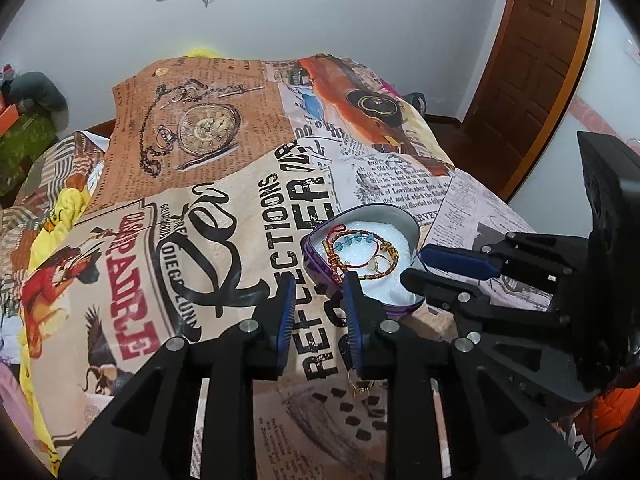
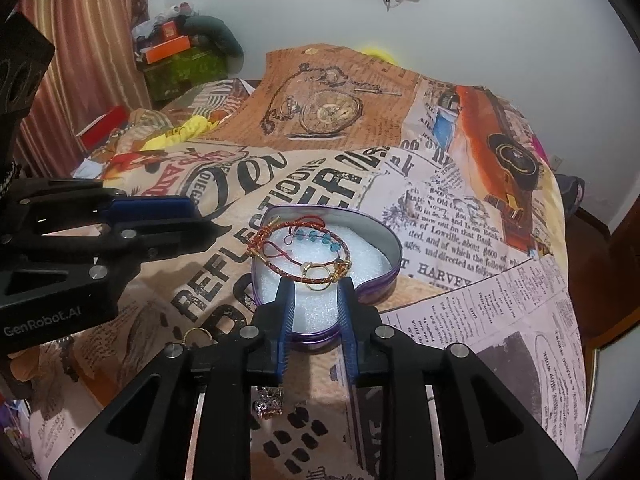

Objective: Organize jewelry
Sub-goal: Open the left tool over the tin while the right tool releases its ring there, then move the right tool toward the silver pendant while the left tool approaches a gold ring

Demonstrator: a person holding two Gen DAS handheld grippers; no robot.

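A purple heart-shaped tin (image 2: pixel 382 280) (image 1: pixel 316 258) with white foam inside lies on the printed cloth. In it lie red and gold cord bracelets (image 2: pixel 298 272) (image 1: pixel 360 258), blue beads (image 2: pixel 310 236) and a gold ring (image 2: pixel 318 276). My right gripper (image 2: pixel 316 286) is open and empty, its tips over the tin's near edge; it shows in the left wrist view (image 1: pixel 416 266) at the tin's right. My left gripper (image 1: pixel 320 284) is open and empty just left of the tin; it shows in the right wrist view (image 2: pixel 196 216). A gold ring (image 2: pixel 197 335) (image 1: pixel 359 388) and a small dark charm (image 2: pixel 270 402) lie on the cloth nearer me.
The cloth (image 1: pixel 224 208) covers a raised surface that falls away at the right. Yellow fabric (image 1: pixel 68 216) lies at the left edge. Boxes and clutter (image 2: pixel 180 56) stand by a striped curtain. A wooden door (image 1: pixel 532 60) is at the right.
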